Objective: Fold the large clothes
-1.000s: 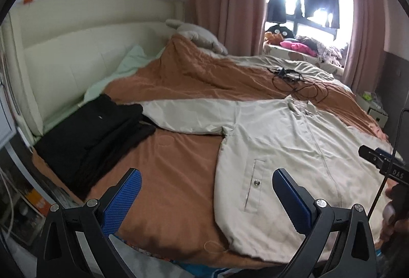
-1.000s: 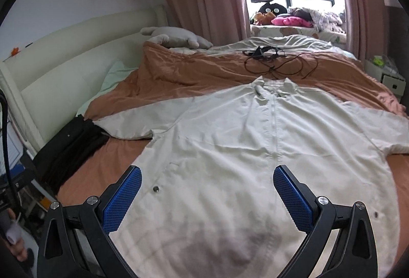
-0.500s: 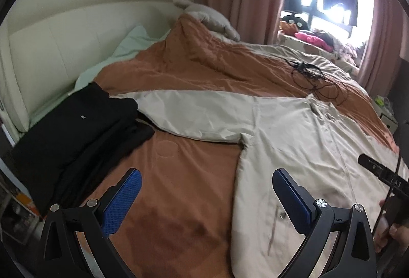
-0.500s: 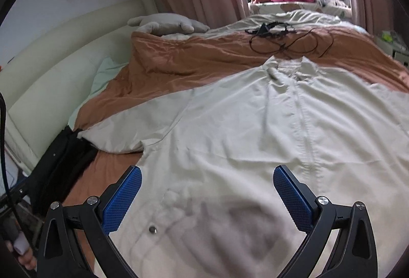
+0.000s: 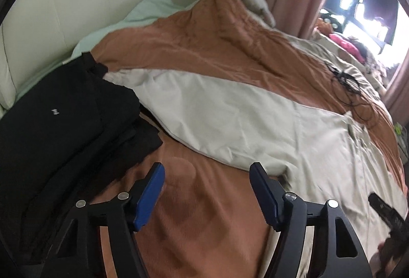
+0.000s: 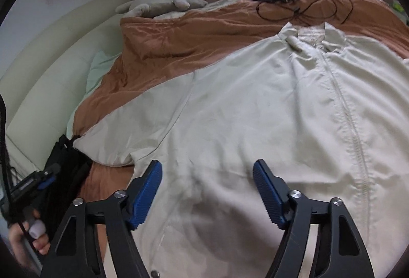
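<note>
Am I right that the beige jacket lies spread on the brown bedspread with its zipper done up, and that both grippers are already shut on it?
Not quite: both grippers are open. The left wrist view shows the left gripper with its jaws apart beside the sleeve; the right gripper likewise gapes over the beige jacket.

A bed with a rust-brown duvet [image 5: 204,47] fills the frame, bearing a beige jacket [image 6: 255,111] centre, black clothes [image 5: 51,124] left, black cables [image 6: 294,1] upper right.

Your beige jacket [image 6: 255,111] lies spread flat, front up.
You see its zipper closed, collar at the far end, and one sleeve [image 5: 204,111] stretched out left toward the folded black clothes [image 5: 51,124].
</note>
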`<state>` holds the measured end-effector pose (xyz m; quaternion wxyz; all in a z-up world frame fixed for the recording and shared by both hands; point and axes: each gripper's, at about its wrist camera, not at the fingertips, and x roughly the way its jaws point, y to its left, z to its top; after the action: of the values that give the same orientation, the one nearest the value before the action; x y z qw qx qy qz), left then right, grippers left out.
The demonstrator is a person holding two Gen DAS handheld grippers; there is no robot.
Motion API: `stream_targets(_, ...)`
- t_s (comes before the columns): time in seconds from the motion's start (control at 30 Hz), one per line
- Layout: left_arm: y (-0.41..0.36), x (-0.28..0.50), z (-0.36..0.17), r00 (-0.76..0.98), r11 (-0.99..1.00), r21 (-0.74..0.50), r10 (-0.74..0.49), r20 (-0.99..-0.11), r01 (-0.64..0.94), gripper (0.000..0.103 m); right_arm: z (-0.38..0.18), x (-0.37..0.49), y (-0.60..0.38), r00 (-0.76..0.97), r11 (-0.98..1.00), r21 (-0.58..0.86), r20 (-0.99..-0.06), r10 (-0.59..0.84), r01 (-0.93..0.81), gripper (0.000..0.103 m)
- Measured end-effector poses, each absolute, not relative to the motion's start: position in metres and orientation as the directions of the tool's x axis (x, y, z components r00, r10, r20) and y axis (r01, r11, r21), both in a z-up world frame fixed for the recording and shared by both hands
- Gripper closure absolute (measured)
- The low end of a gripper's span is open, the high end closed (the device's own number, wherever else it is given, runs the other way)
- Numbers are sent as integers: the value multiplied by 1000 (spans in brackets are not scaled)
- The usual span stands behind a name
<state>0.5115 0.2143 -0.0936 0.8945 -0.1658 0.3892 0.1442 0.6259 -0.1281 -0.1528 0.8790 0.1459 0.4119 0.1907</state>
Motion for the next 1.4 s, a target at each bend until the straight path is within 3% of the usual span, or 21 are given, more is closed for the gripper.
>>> stream_targets(0.3, 230, 570, -134, 577, 866, -185, 138, -805, -465, 34, -173, 667, -123, 535, 863, 464, -686, 494, -202, 57)
stream_targets(0.53, 238, 599, -168, 502, 825, -159, 166, -849, -543, 35, -188, 689, -122, 502, 850, 494, -696, 513, -183, 63)
stream_targets(0.63, 247, 607, -183, 484, 796, -194, 138, -864, -573, 50, -190, 689, -125, 496, 841, 512, -692, 525, -176, 64)
stream_targets(0.73, 259, 614, -198, 469, 758, -216, 132, -873, -616, 62, -191, 690, -126, 483, 823, 537, -681, 551, -184, 77)
stream_targets(0.83, 262, 616, -192, 482, 748, -212, 162, -861, -629, 98, -194, 690, -123, 460, 799, 572, -667, 585, -187, 89)
stream_targets(0.87, 262, 615, -189, 498, 750, -228, 152, -854, -621, 100, -195, 690, -120, 449, 789, 584, -662, 600, -193, 90)
stream_targets(1.4, 211, 611, -63, 733, 901, -300, 27, -680, -312, 102, -234, 703, -11, 238, 651, 709, -606, 759, -271, 94)
